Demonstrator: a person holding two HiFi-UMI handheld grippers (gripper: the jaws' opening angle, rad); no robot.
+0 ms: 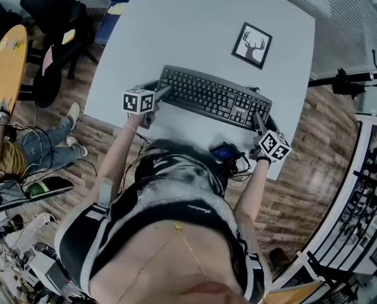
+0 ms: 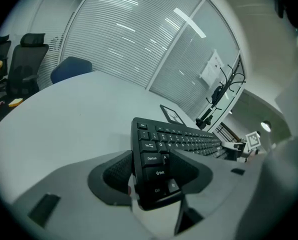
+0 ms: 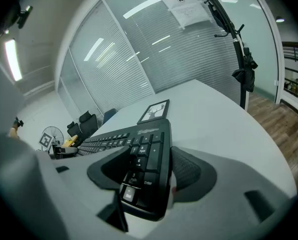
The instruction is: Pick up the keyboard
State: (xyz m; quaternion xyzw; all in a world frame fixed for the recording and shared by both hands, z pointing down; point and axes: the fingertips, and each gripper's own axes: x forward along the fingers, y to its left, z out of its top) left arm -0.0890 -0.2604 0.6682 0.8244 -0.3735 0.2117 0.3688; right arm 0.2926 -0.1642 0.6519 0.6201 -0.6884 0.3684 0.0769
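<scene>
A black keyboard lies crosswise over the near part of the white table, held at both ends a little above it. My left gripper is shut on its left end: in the left gripper view the pads press either side of the keyboard by the Caps Lock and Shift keys, inside the left gripper. My right gripper is shut on the number-pad end. The right gripper view shows the keyboard clamped in the right gripper.
A framed deer picture lies on the table beyond the keyboard. Left of the table are office chairs, a round orange table and a seated person's legs. A black stand rises at the right over wooden floor.
</scene>
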